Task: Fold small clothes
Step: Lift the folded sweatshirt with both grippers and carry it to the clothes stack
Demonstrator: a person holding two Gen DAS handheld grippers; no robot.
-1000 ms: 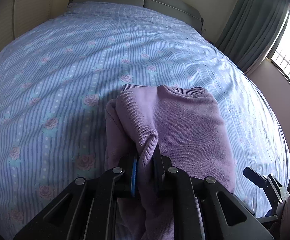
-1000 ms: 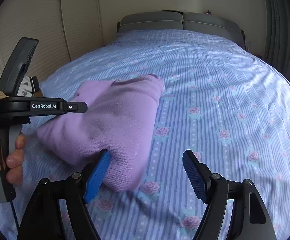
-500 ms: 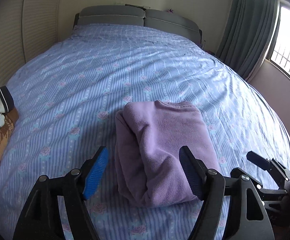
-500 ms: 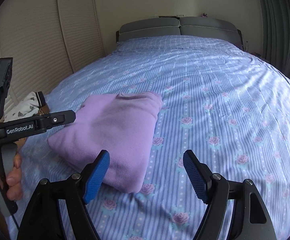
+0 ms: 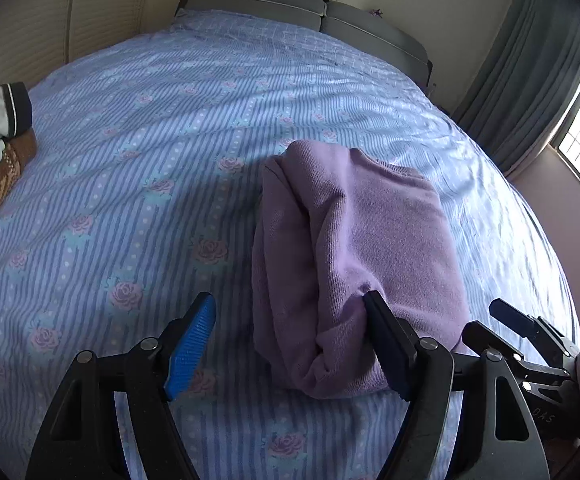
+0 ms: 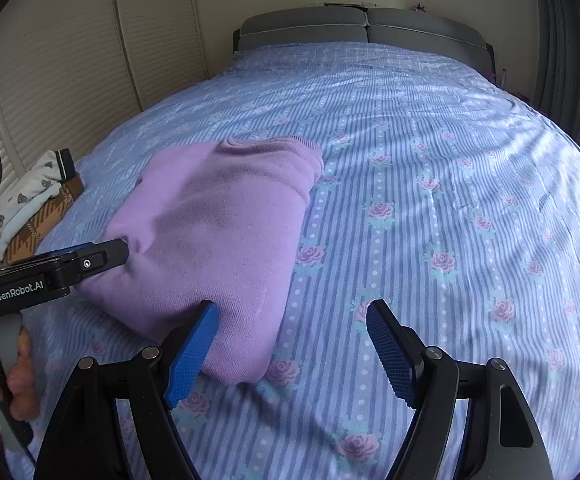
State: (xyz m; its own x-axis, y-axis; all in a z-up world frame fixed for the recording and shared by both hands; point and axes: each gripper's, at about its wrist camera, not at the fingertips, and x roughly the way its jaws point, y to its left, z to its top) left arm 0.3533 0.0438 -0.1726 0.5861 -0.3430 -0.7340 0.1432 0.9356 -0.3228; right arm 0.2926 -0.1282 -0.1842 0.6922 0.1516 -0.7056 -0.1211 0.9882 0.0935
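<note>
A lilac sweater (image 5: 370, 248) lies folded into a thick bundle on a bed (image 5: 130, 160) covered in blue striped, rose-printed fabric. It sits near the foot edge of the bed, closest to the person, with its ribbed neckline pointing toward the grey headboard (image 6: 362, 28).

The left claw (image 5: 290, 348) is spread wide with nothing between its fingers. Its right finger (image 5: 386, 348) presses into the near end of the bundle, denting the knit, while the blue-padded left finger rests apart over the bedcover. This looks like a nudge to square up or flatten the fold rather than a grip.

The right claw (image 6: 292, 352) is also spread apart and empty. Its left pad (image 6: 194, 352) touches the sweater's near right corner, probably steadying that side so the bundle does not slide.

At the bed's left edge lies a small pile (image 6: 38, 208) of other clothes, a pale printed piece over brown plaid. It is likely either waiting or already folded; I cannot tell which.
</note>
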